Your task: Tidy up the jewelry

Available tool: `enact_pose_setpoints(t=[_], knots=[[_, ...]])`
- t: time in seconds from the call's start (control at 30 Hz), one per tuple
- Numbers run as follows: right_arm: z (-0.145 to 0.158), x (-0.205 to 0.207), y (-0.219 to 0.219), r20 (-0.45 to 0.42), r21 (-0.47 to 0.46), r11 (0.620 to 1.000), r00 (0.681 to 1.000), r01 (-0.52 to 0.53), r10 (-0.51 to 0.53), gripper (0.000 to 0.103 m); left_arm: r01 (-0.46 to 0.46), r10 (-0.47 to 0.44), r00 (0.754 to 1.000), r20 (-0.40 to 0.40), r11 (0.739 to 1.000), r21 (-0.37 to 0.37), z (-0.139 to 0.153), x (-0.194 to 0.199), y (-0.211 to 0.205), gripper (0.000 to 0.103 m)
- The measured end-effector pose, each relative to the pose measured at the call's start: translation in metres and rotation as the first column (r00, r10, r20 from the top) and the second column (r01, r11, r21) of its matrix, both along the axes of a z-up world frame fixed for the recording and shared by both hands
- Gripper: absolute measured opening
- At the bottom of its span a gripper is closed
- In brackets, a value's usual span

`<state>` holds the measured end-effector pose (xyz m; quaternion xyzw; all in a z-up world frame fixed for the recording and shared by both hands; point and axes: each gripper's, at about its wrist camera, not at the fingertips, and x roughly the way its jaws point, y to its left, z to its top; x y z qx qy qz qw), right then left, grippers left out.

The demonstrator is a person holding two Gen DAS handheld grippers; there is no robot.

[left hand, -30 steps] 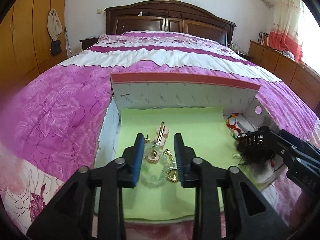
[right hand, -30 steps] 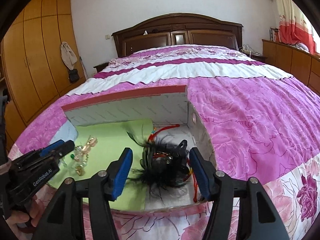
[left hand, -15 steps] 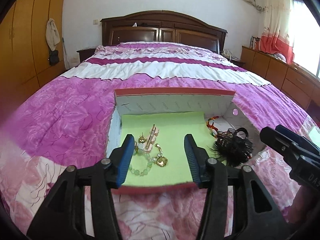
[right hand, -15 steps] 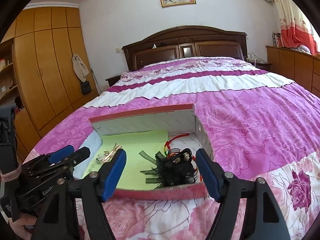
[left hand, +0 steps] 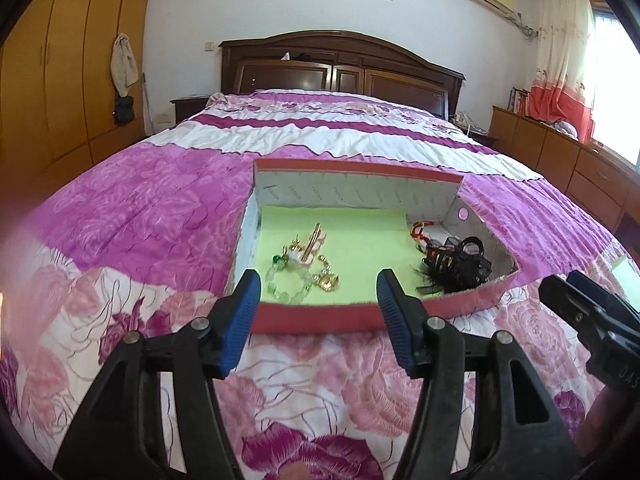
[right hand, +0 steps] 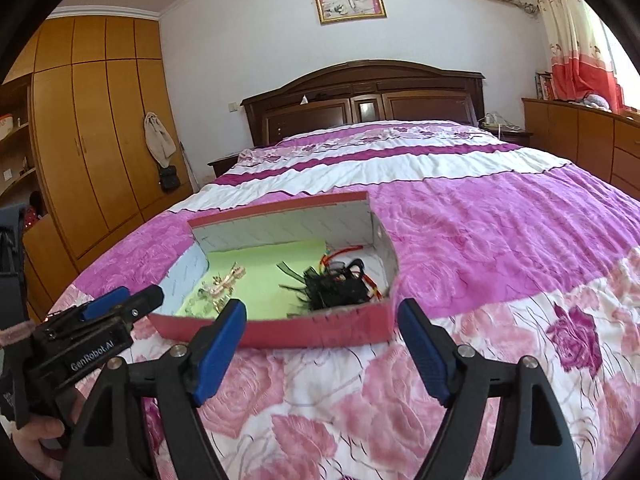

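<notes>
A shallow red-rimmed cardboard box (left hand: 316, 320) (right hand: 320, 326) lies on the bed, lined with a green sheet. On the sheet's left lie a green bead bracelet (left hand: 288, 286), gold pieces and a gold hair clip (left hand: 312, 242) (right hand: 228, 280). A black feathered hair claw (left hand: 456, 262) (right hand: 336, 284) sits at the box's right end beside a red-orange bangle (left hand: 420, 232). My left gripper (left hand: 318, 292) hovers before the box's near rim, jaws opening, nothing between them. My right gripper (right hand: 320, 320) is likewise back from the rim, jaws opening and empty.
The pink and purple floral quilt (left hand: 140, 216) covers the whole bed. A dark wooden headboard (left hand: 340, 68) stands at the far end. Orange wardrobes (right hand: 92, 152) line the left wall, low cabinets (left hand: 568, 160) the right. A hand (right hand: 36, 444) holds the left gripper.
Both grippers have pulled back out of the box toward the near side and risen a little. Both jaws have widened; the bracelet pile and the black hair claw stay in the box.
</notes>
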<state>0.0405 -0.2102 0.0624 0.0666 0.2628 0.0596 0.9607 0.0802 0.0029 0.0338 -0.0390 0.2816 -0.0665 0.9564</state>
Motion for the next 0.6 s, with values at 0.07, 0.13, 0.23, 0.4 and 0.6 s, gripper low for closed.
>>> enact_pose_setpoints(t=[0.07, 0.13, 0.23, 0.4, 0.6], knots=[[-0.004, -0.006, -0.001, 0.008, -0.003, 1.000, 1.000, 0.010, -0.010, 0.082, -0.009, 0.009, 1.000, 0.001, 1.000, 0.009, -0.004, -0.004, 0.000, 0.055], [-0.008, -0.010, -0.002, 0.009, -0.003, 1.000, 1.000, 0.015, -0.015, 0.082, -0.014, 0.014, 1.000, -0.002, 1.000, 0.013, -0.008, -0.006, 0.000, 0.055], [-0.013, -0.013, 0.000, 0.007, -0.009, 1.000, 1.000, 0.013, -0.013, 0.082, -0.018, 0.018, 1.000, -0.011, 1.000, 0.018, -0.014, -0.008, -0.001, 0.055], [-0.020, -0.019, 0.002, 0.001, -0.018, 1.000, 1.000, 0.010, -0.010, 0.082, -0.014, 0.015, 1.000, -0.012, 0.999, 0.043, -0.021, -0.014, -0.007, 0.055], [-0.023, -0.021, 0.001, -0.004, -0.018, 1.000, 1.000, 0.013, -0.013, 0.082, -0.008, 0.008, 1.000, -0.009, 0.998, 0.058, -0.024, -0.017, -0.010, 0.055]])
